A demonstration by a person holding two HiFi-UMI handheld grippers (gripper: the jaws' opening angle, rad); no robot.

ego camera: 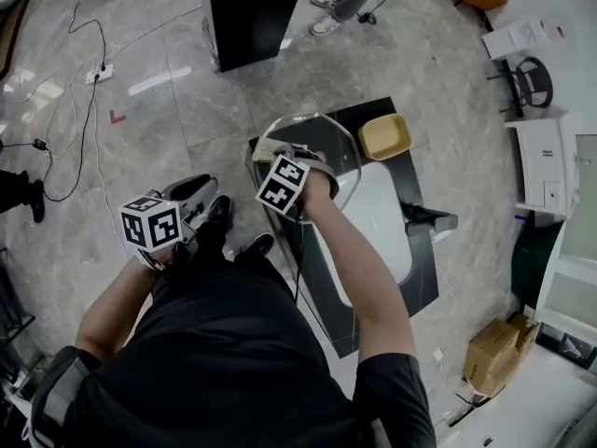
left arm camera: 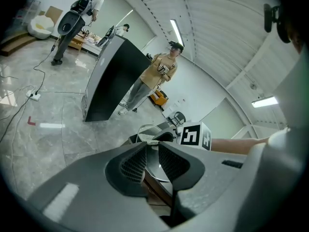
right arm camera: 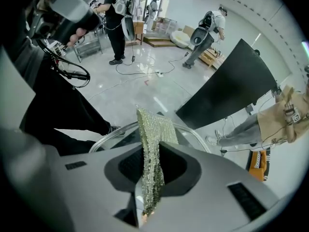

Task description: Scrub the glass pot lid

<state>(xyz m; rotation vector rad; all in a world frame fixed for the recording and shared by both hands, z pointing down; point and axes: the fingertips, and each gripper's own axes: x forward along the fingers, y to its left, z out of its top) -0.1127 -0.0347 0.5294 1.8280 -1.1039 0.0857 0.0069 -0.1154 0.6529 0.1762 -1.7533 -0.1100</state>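
Glass pot lid (ego camera: 308, 143) sits right at the tip of the right gripper (right arm camera: 150, 149), over the end of the black countertop (ego camera: 422, 255) nearest the person. It's clear with a metal rim. I honestly can't tell from these shots whether it's lying flat or propped at a tilt.

The right gripper's jaws are clamped on a sparkly silver-green scrub cloth (right arm camera: 153, 127). The cloth sticks up out of the jaws, and its far end lies across the lid's rim on the left side. In the head view the person's bare right forearm runs straight up to that gripper, with its marker cube on top.

The left gripper (left arm camera: 152, 146) is off to the left, apart from the lid and out over the floor. Its jaws stand with only a narrow slit between them and nothing in it. You just see the lid and the counter edge through the gap.

Going further out, there's a white basin (ego camera: 378, 227) set into the countertop just past the lid, and a small yellow dish (ego camera: 384, 136) near the counter's far end. The floor is grey marble tile (ego camera: 149, 129) with cables and a power strip (ego camera: 99, 73) lying across it. A big black panel (ego camera: 252, 12) stands beyond the counter, and a person in a tan top (left arm camera: 161, 71) stands next to it. A cardboard box (ego camera: 494, 355) sits on the floor off to the right.
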